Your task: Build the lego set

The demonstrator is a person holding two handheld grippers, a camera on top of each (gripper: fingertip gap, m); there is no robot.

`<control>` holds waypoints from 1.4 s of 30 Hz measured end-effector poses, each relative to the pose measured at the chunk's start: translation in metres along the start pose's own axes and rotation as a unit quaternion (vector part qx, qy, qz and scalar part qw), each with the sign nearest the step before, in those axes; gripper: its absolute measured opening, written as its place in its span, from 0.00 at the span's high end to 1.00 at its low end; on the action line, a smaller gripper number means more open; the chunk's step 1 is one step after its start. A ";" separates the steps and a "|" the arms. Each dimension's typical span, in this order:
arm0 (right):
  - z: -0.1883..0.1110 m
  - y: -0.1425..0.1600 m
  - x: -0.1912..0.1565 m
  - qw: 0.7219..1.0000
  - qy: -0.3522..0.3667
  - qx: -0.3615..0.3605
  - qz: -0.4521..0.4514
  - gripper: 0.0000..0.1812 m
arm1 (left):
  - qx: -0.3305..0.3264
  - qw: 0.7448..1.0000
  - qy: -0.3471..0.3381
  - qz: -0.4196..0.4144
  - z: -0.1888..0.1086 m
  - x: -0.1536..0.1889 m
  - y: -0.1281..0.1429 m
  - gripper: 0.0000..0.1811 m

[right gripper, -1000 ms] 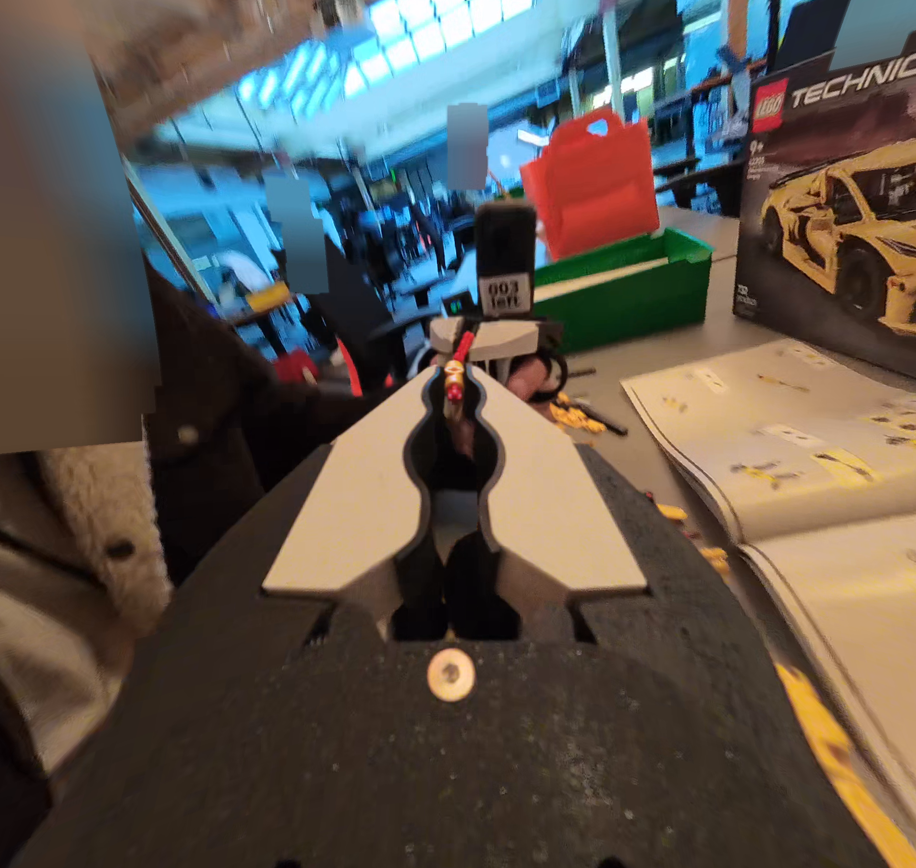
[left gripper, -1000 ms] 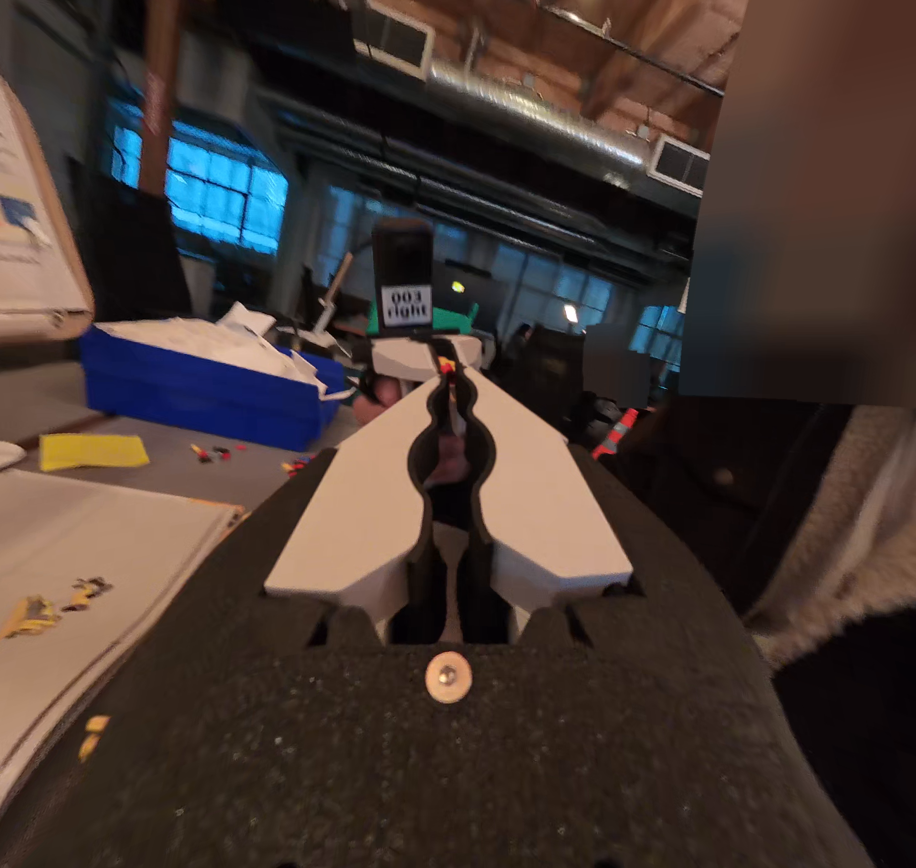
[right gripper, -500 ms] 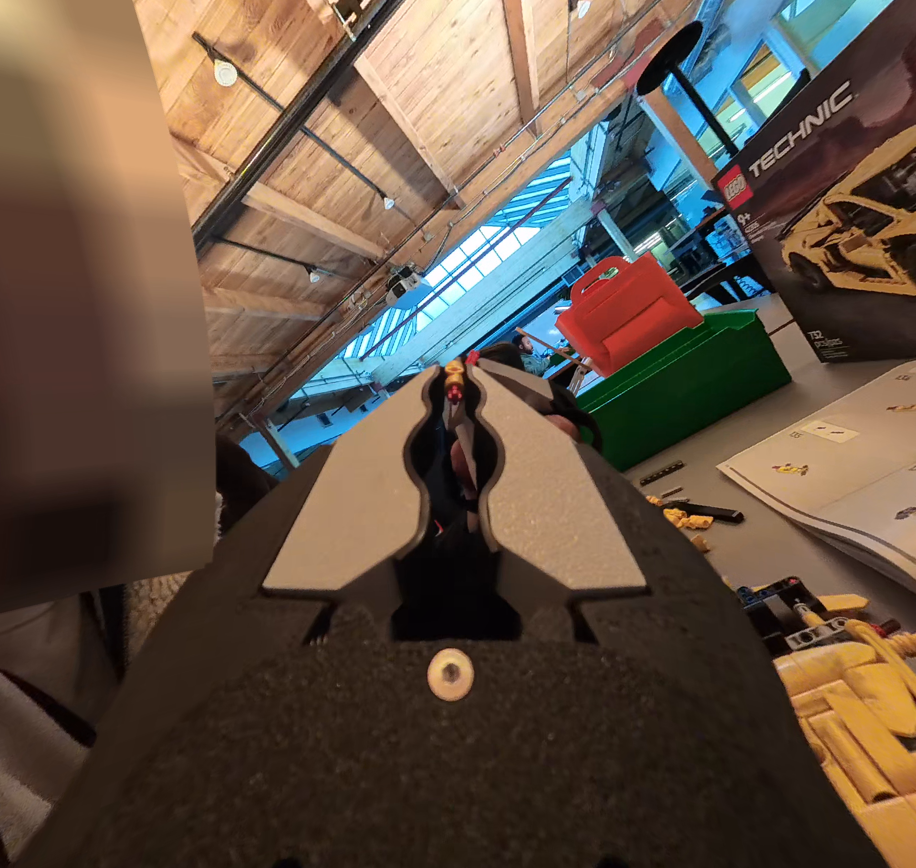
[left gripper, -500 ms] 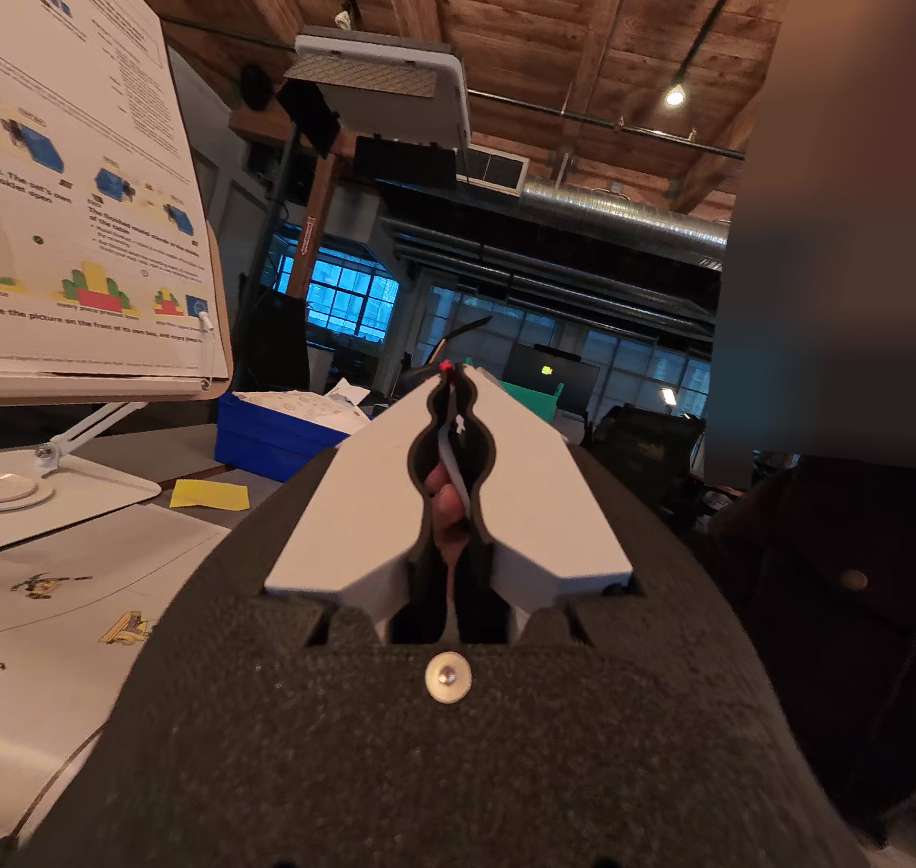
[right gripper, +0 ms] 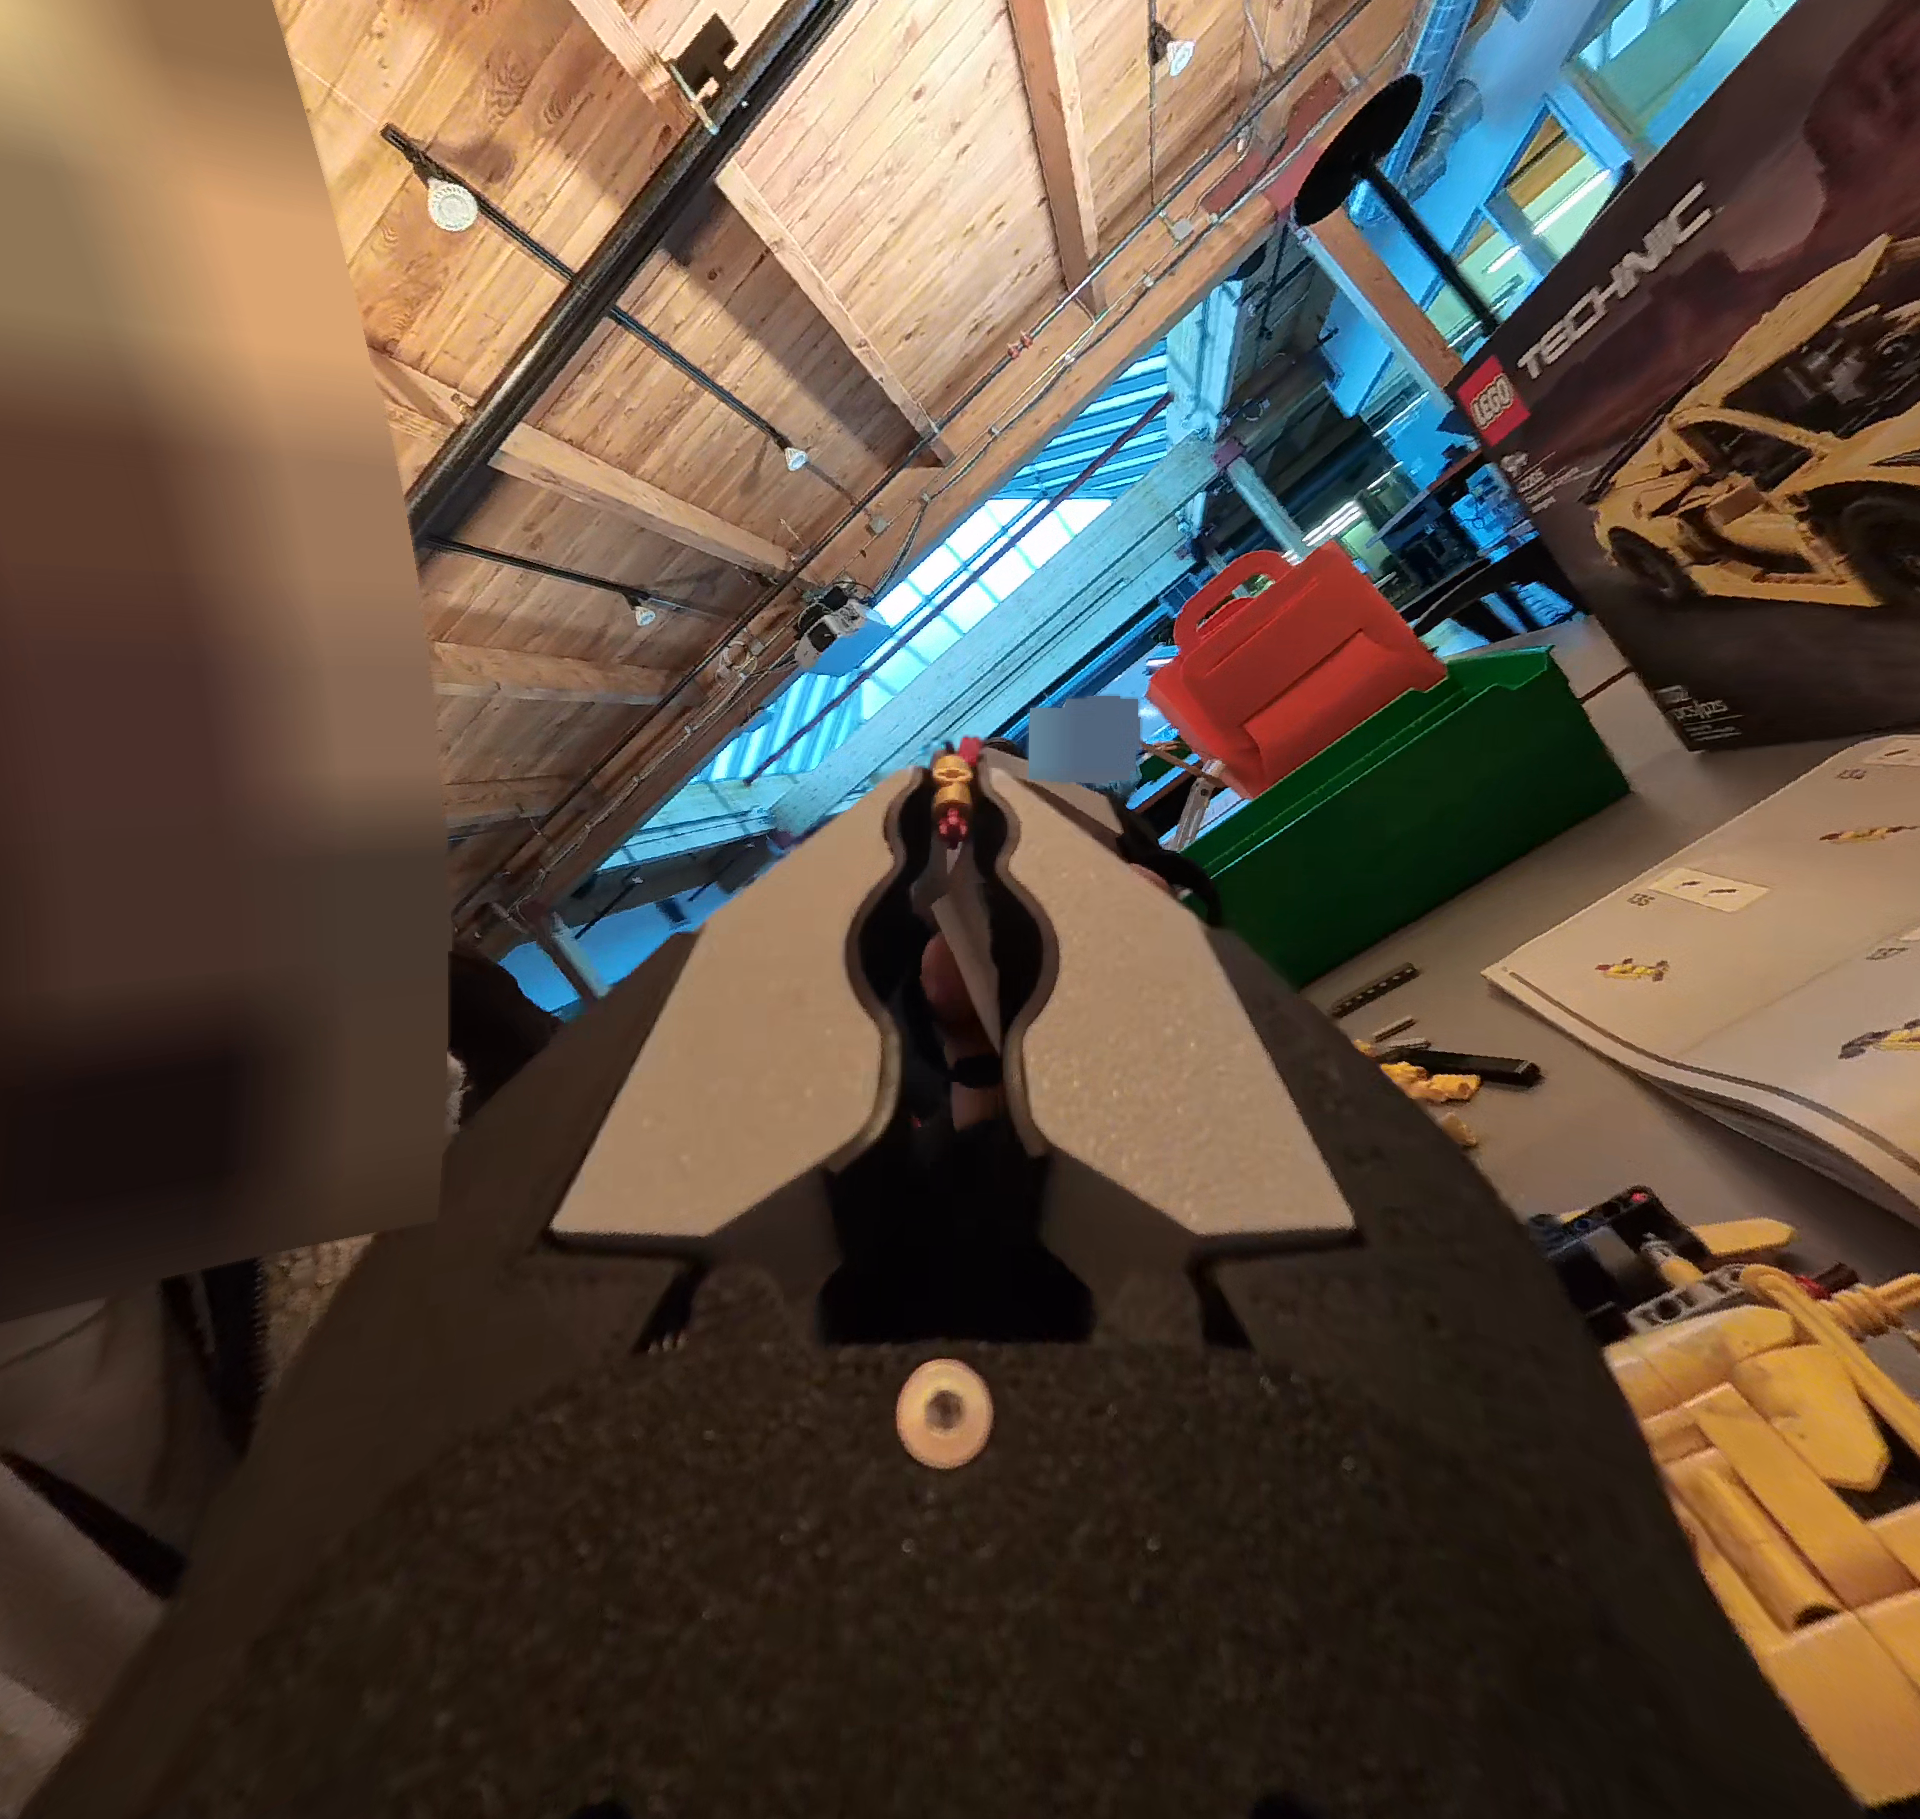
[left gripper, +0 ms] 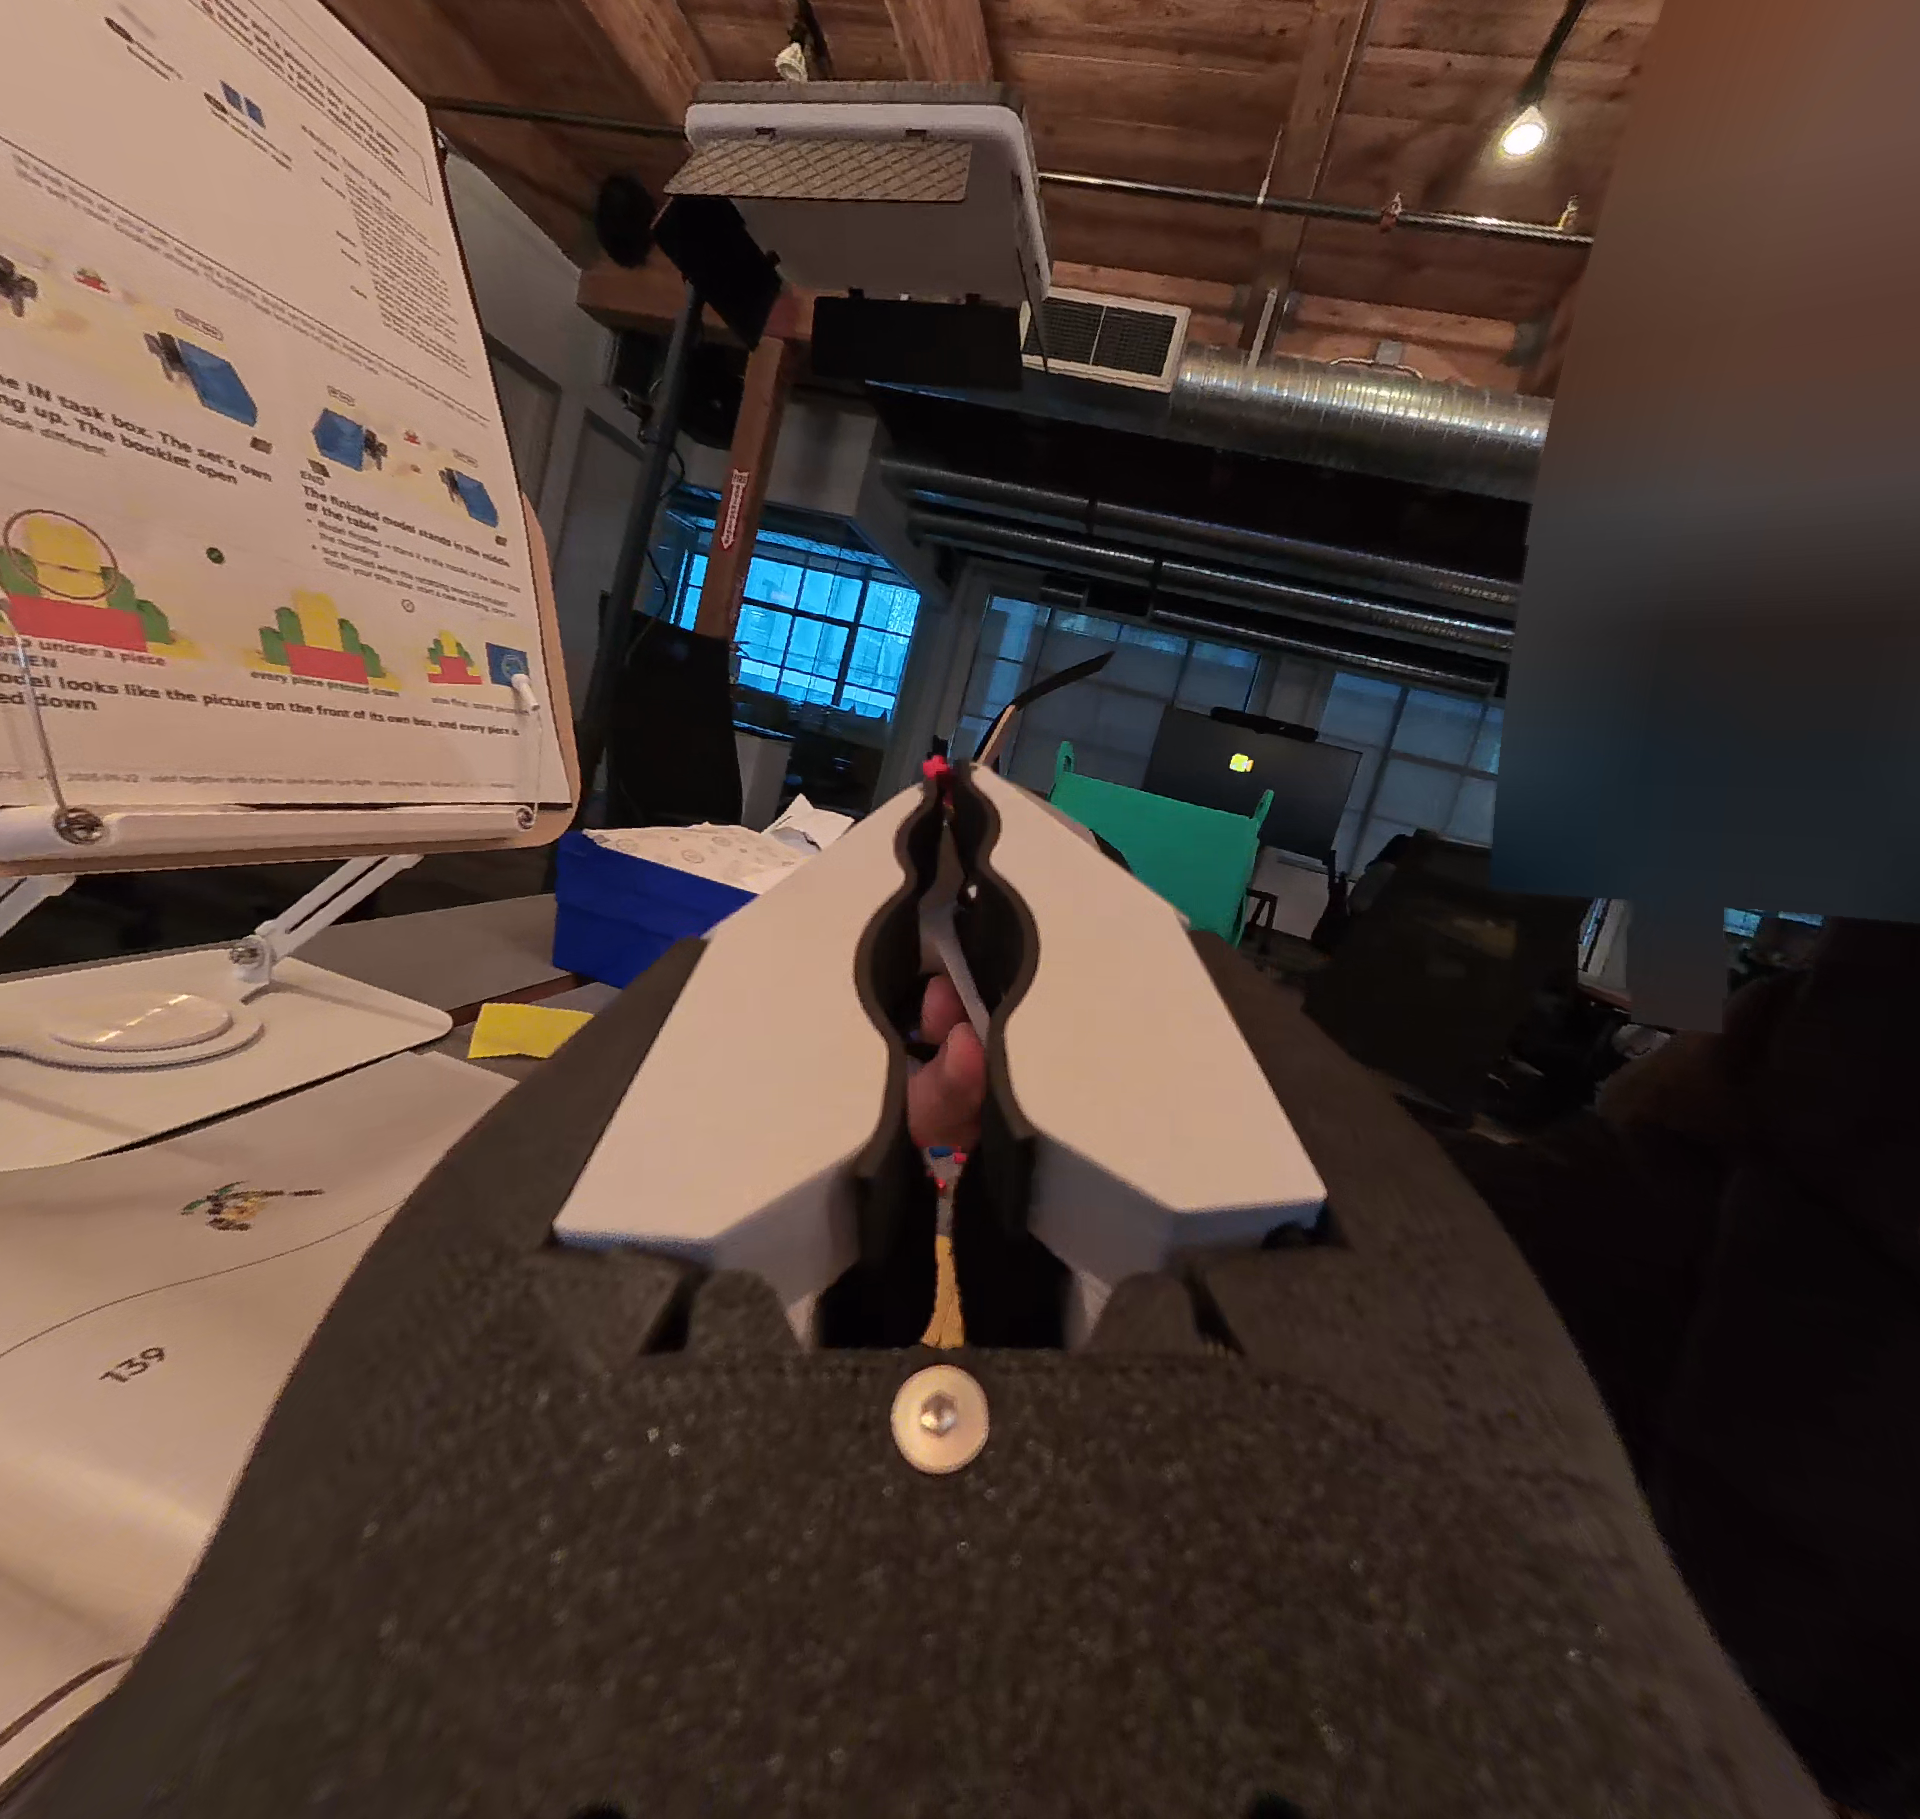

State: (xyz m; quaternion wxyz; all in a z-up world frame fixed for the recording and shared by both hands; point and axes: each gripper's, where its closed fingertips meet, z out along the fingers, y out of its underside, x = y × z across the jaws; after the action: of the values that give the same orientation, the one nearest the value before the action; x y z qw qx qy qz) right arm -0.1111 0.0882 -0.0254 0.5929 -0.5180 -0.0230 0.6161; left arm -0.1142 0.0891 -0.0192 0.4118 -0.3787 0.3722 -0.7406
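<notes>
Both grippers are raised and tilted toward the wooden ceiling. At the centre of the right wrist view the right gripper (right gripper: 954, 793) pinches a small red axle with a yellow bush (right gripper: 951, 782), while the left gripper (left gripper: 943, 782) is pressed together on what looks like the same red axle tip at the centre of its view. The half-built yellow car (right gripper: 1766, 1437) lies at lower right. The grip is only at the fingertips, so any twist or uneven push while joining could flick the tiny piece loose.

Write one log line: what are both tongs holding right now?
left tongs: shut on red pin | right tongs: shut on same pin, yellow bush | raised off table
</notes>
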 end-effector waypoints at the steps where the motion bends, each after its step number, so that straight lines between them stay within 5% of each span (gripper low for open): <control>1: 0.000 -0.001 0.001 1.000 0.009 0.001 -0.012 0.97 | -0.003 1.000 -0.002 0.001 0.000 -0.001 0.001 0.99; 16: -0.001 -0.001 0.003 1.000 0.009 -0.008 0.002 0.97 | -0.004 1.000 -0.014 0.020 0.001 0.000 0.003 0.99; 20: -0.003 -0.003 0.008 0.991 0.065 -0.018 -0.115 0.97 | 0.013 0.999 -0.020 -0.048 0.002 -0.006 0.004 0.99; 28: -0.002 -0.004 0.009 0.920 0.140 -0.034 -0.365 0.97 | 0.049 0.987 -0.019 -0.149 0.002 -0.008 0.005 0.99; 34: -0.008 -0.001 0.011 0.932 0.131 -0.088 -0.326 0.97 | -0.021 0.995 -0.019 -0.093 0.003 -0.008 0.013 0.99; 42: -0.017 0.007 0.013 0.941 0.107 -0.160 -0.278 0.97 | -0.091 0.985 0.029 -0.143 0.002 -0.005 0.026 0.99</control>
State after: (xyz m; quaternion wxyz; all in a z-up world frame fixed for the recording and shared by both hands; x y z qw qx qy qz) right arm -0.1017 0.0856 -0.0461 0.6493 -0.6418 -0.2005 0.3554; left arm -0.1025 0.0833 -0.0420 0.2548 -0.4420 0.3922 -0.7654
